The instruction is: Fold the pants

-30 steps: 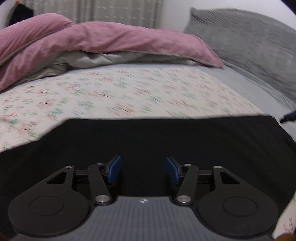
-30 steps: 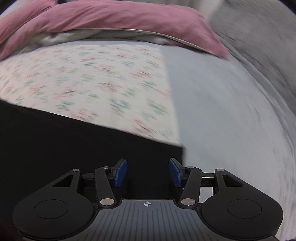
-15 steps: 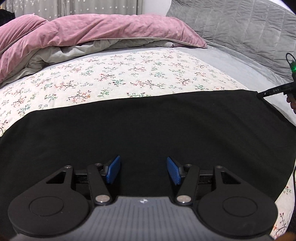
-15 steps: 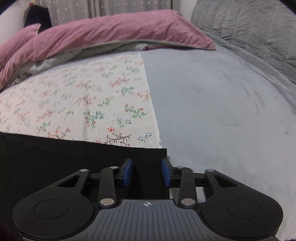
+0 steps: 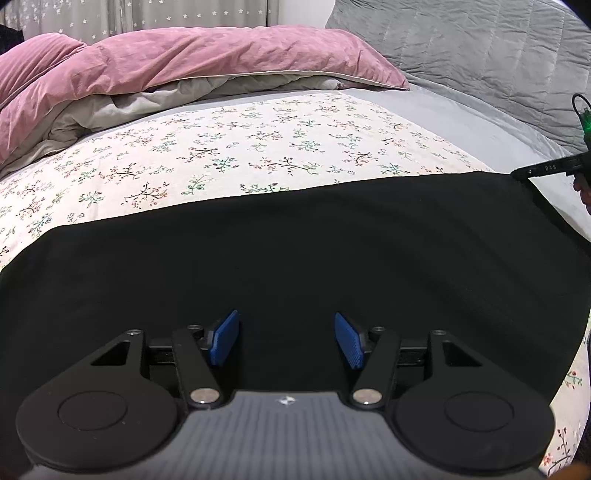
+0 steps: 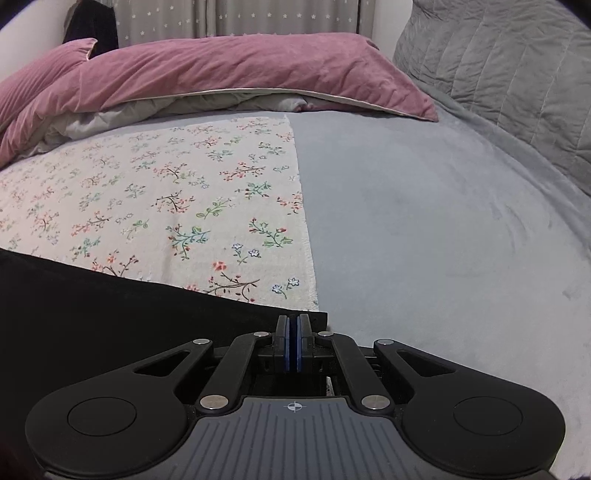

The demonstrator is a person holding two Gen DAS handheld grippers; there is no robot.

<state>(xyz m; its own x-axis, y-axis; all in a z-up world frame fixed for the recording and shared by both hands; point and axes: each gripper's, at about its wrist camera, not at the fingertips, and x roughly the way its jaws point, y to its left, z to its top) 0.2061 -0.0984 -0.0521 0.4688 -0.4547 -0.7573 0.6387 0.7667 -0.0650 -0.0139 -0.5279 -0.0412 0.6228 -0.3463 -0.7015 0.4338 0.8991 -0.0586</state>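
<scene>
Right hand-held gripper point(image 6: 293, 345) pinched closed on black pants point(image 6: 110, 314) corner; left hand-held gripper point(image 5: 286, 341) spread wide above them, gripping nothing.

Counted across both wrist views:

One pair of black pants point(image 5: 295, 258) is laid flat, filling the lower half of the left wrist view.

One floral sheet point(image 5: 236, 158) is seen at 12 o'clock from the pants.

One pink duvet point(image 5: 184, 62) is recorded, bunched at 11 o'clock.

One grey quilted cover point(image 6: 509, 74) is noted at 2 o'clock.

One starred curtain point(image 6: 280, 16) is counted at 12 o'clock.

Two grippers are counted: left gripper point(image 5: 286, 341), right gripper point(image 6: 293, 341). Four blue pads are tallied, two per gripper.
</scene>
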